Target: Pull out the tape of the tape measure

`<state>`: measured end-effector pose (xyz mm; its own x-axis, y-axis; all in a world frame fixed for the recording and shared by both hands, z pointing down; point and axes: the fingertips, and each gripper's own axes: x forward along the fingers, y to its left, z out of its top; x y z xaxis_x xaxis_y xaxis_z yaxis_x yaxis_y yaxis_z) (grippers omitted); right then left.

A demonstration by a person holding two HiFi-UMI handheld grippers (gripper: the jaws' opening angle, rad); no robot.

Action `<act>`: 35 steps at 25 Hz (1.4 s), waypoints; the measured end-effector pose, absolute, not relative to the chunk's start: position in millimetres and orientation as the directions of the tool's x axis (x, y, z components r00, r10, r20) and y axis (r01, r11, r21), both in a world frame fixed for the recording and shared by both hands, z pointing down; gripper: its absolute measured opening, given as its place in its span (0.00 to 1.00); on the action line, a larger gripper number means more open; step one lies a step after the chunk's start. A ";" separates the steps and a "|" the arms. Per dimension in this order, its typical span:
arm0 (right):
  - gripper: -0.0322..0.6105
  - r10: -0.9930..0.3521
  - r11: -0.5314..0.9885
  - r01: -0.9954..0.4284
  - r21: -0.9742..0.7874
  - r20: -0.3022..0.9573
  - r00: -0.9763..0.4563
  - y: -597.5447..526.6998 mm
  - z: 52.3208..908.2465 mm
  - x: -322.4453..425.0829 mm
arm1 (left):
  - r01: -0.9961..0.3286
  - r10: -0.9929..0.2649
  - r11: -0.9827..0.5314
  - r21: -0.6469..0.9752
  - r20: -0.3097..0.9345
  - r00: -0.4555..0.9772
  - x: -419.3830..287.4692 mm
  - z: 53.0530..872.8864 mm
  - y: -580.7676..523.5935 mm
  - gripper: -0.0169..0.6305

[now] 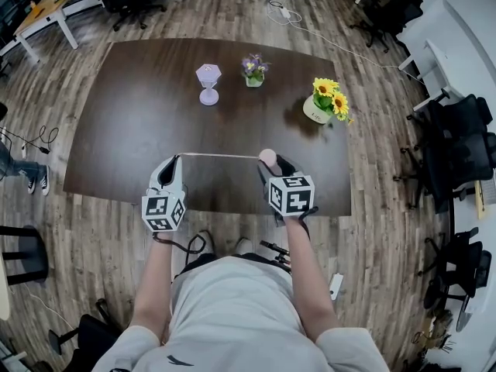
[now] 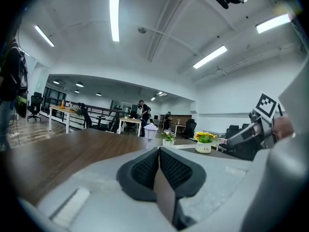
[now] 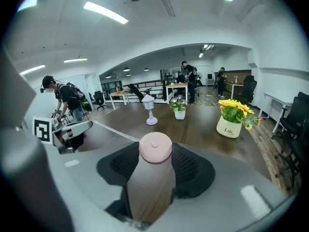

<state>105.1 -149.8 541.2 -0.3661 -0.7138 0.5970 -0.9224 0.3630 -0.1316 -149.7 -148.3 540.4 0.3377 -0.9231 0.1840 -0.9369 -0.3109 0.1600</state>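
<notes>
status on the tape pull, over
Left gripper shut on tape. Right gripper clamps pink tape measure. Tape stretched between them over table. Sunflower pot well beyond, nothing in the way.

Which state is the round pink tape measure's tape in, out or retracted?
Out: the thin pale tape spans from the tape measure to the left gripper.

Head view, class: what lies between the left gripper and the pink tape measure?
The pulled-out tape, a thin pale strip against the dark table, runs from the left gripper to the tape measure. The head view shows it best.
</notes>
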 end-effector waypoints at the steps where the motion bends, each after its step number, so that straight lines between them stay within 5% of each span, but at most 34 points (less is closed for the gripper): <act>1: 0.38 -0.713 0.361 -0.923 -0.130 0.599 -0.364 -149.5 541.5 104.4 | -0.938 -0.923 -0.311 0.157 0.186 0.337 -149.7 540.8 -147.9 0.05; 22: 0.38 -0.683 0.329 -0.935 -0.133 0.650 -0.333 -151.4 570.5 112.2 | -0.952 -0.932 -0.215 0.217 0.247 0.267 -176.9 568.6 -149.2 0.05; 35: 0.38 -0.631 0.300 -0.947 -0.112 0.721 -0.285 -166.1 643.3 110.7 | -0.960 -0.883 -0.177 0.218 0.396 0.252 -171.8 631.4 -166.6 0.05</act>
